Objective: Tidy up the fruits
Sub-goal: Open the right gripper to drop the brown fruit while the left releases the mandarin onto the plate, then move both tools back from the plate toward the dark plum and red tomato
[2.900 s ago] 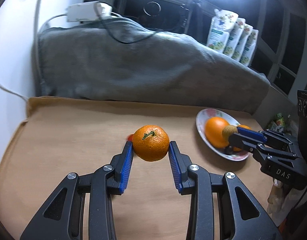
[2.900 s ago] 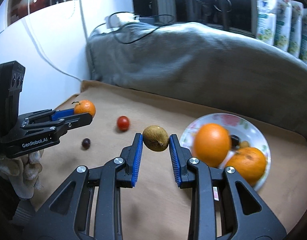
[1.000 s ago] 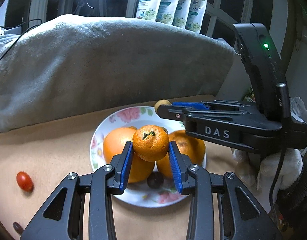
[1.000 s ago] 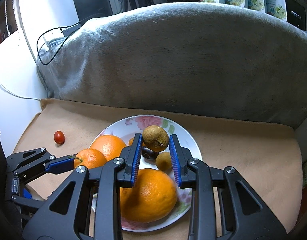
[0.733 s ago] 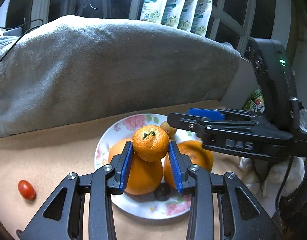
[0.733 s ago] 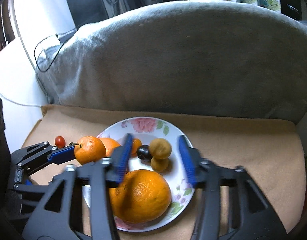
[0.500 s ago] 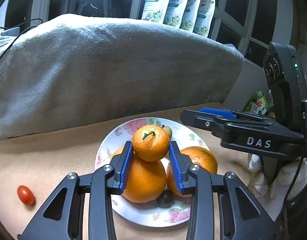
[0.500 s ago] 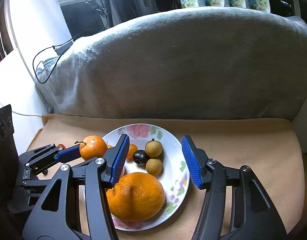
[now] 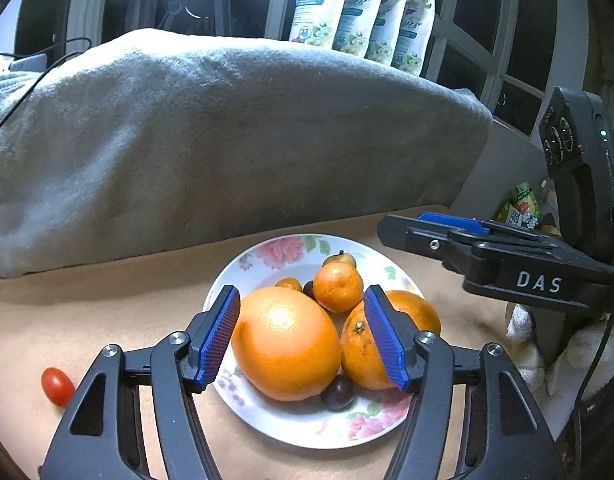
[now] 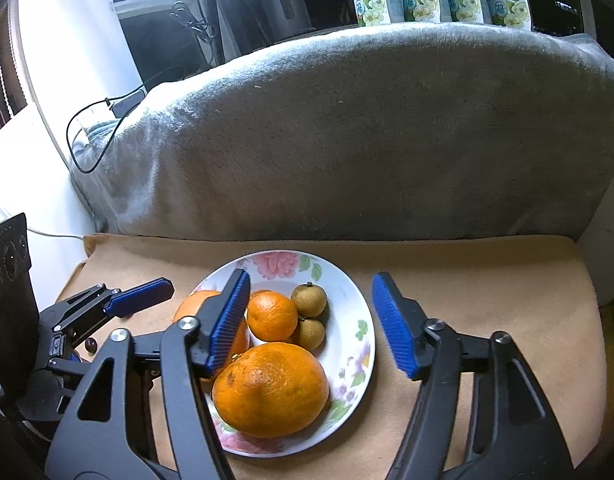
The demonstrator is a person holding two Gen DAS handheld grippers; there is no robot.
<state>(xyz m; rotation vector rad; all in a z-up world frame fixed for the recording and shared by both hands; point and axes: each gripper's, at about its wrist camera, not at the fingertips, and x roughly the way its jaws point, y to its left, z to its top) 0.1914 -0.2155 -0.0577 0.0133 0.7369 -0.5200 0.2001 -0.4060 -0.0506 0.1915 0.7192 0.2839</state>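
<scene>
A floral white plate (image 9: 295, 428) (image 10: 359, 312) on the tan mat holds two large oranges (image 9: 285, 344) (image 10: 271, 390), a small mandarin (image 9: 338, 286) (image 10: 272, 315), two brown longans (image 10: 309, 300) and a dark grape (image 9: 338, 392). My left gripper (image 9: 303, 334) is open and empty above the plate's near side. My right gripper (image 10: 315, 324) is open and empty over the plate; it also shows at right in the left wrist view (image 9: 403, 232). A cherry tomato (image 9: 58, 386) and a dark grape (image 10: 92, 344) lie on the mat left of the plate.
A grey blanket-covered hump (image 9: 227, 136) (image 10: 367, 140) rises right behind the mat. Refill pouches (image 9: 363, 12) stand on the window sill behind it. A cable and adapter (image 10: 123, 106) lie on the blanket's left. A white wall borders the left.
My left gripper opened and let the small mandarin go onto the plate. My right gripper, open since it dropped the longan, drew back a little.
</scene>
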